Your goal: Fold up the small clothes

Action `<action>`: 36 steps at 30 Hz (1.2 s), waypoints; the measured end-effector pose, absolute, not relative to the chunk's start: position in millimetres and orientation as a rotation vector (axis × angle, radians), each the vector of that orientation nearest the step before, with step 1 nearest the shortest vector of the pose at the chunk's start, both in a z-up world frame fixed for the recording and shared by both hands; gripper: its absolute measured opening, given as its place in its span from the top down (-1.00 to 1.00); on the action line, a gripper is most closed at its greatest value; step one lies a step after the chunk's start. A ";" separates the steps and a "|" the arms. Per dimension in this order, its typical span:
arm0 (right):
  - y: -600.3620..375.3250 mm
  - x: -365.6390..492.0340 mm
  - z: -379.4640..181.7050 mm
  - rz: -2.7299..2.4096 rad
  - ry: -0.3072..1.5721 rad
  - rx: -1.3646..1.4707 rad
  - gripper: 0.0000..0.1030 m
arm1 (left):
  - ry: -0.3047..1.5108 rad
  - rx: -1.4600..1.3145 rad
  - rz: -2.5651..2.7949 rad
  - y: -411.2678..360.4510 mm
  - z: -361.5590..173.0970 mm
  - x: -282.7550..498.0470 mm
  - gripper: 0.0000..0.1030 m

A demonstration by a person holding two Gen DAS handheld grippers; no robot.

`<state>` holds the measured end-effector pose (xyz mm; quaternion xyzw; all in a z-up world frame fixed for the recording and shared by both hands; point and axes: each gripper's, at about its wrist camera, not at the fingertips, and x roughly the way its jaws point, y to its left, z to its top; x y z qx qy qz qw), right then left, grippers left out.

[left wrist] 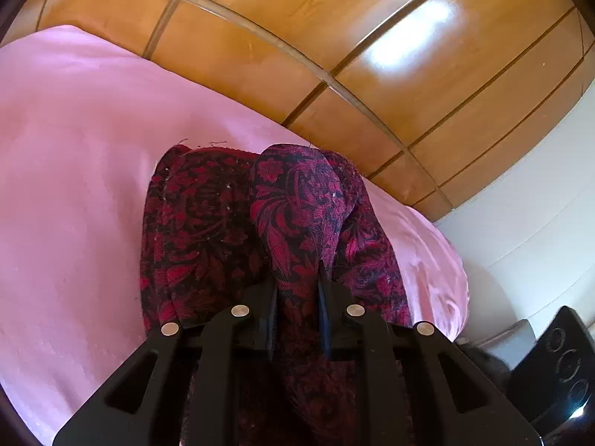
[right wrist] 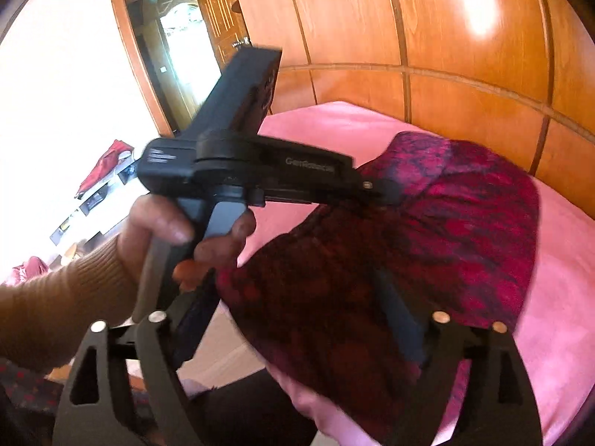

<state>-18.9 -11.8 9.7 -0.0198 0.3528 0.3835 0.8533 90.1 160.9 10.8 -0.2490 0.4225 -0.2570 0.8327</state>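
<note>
Left gripper (left wrist: 297, 286): the jaws stand close together with a fold of the red-and-black patterned garment (left wrist: 238, 223) pinched between them. In the left wrist view the cloth rises from between the two black fingers (left wrist: 327, 297) and spreads away over the pink bedsheet (left wrist: 74, 171). The pads press on the fabric from both sides; the grip is firm on a narrow ridge of cloth.

Right gripper (right wrist: 297, 319): the jaws stand wide apart. The garment (right wrist: 465, 223) lies in front of and partly between the two fingers, and the right-hand finger (right wrist: 405, 319) shows against the cloth. Whether it touches the fabric cannot be told; motion blur obscures the edge. Neither pad is seen pressing, so nothing is clamped here.

In the right wrist view the left gripper (right wrist: 386, 189) appears from the side, its tip buried in the garment's upper fold. A hand (right wrist: 167, 230) in a tan ribbed sleeve (right wrist: 55, 297) holds its handle.

Location of the garment: on the bed, bunched and partly lifted, near the corner of the mattress, with the pink sheet beneath it. The far part lies on the sheet; the near part is raised at the left gripper.

Surroundings: a glossy wooden panelled headboard (left wrist: 334, 55) behind the bed, and a doorway (right wrist: 174, 44) at upper left of the right wrist view. No containers are visible.
</note>
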 end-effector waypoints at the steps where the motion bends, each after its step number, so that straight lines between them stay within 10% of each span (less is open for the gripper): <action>1: -16.7 -25.9 12.7 0.802 0.734 -0.048 -0.70 | 0.897 -0.525 -0.539 159.7 10.9 96.1 0.68; 14: -102.9 -3.6 33.3 0.494 0.698 0.052 -0.78 | 0.891 -0.469 -0.433 176.0 6.4 89.5 0.70; 23: -76.1 28.1 0.4 0.504 0.780 0.088 -0.19 | 0.874 -0.395 -0.358 173.8 7.3 80.3 0.70; 36: -40.8 11.6 -30.1 0.492 0.730 -0.171 -0.50 | 0.779 -0.260 -0.136 166.3 -15.2 41.3 0.55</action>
